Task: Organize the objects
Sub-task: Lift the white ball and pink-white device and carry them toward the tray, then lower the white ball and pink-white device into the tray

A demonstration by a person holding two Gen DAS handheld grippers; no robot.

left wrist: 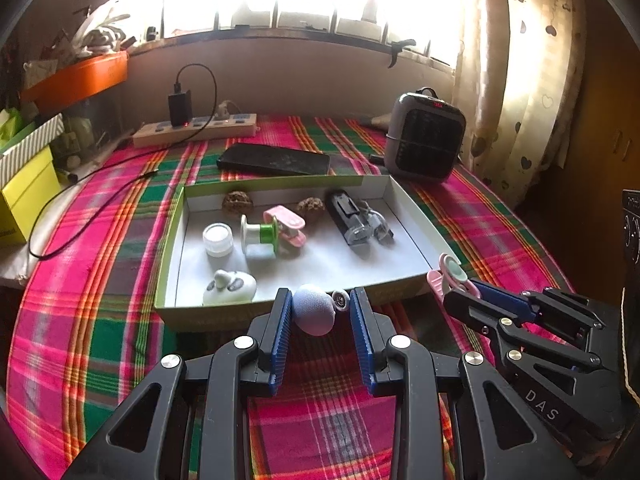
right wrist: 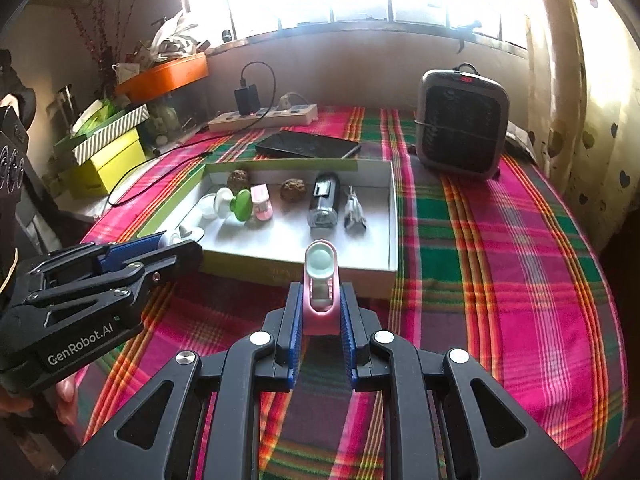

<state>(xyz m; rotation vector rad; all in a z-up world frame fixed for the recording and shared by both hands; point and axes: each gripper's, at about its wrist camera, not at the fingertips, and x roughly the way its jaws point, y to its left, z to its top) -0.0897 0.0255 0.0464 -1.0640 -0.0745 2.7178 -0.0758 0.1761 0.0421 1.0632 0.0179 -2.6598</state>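
Observation:
A shallow white box point(left wrist: 416, 224) with a green rim lies on the plaid cloth. It holds two walnuts, a white jar point(left wrist: 218, 240), a green-and-white spool point(left wrist: 260, 234), a pink clip point(left wrist: 286, 224), a black cylinder point(left wrist: 346, 216) and a white mouse figure point(left wrist: 230, 286). My left gripper point(left wrist: 320, 300) hangs just before the box's near wall, shut on a pale blue rounded object point(left wrist: 314, 312) with a small metal ring. My right gripper point(right wrist: 320, 292) is shut on a second pink clip point(right wrist: 320, 276) with a mint round tip, near the box's front right corner point(right wrist: 394, 220).
Behind the box lie a black phone point(left wrist: 276, 160) and a power strip point(left wrist: 196, 130) with a charger and cable. A grey heater point(left wrist: 426, 138) stands at the back right. Yellow-green boxes point(left wrist: 28, 196) and an orange tray crowd the left edge. A curtain hangs on the right.

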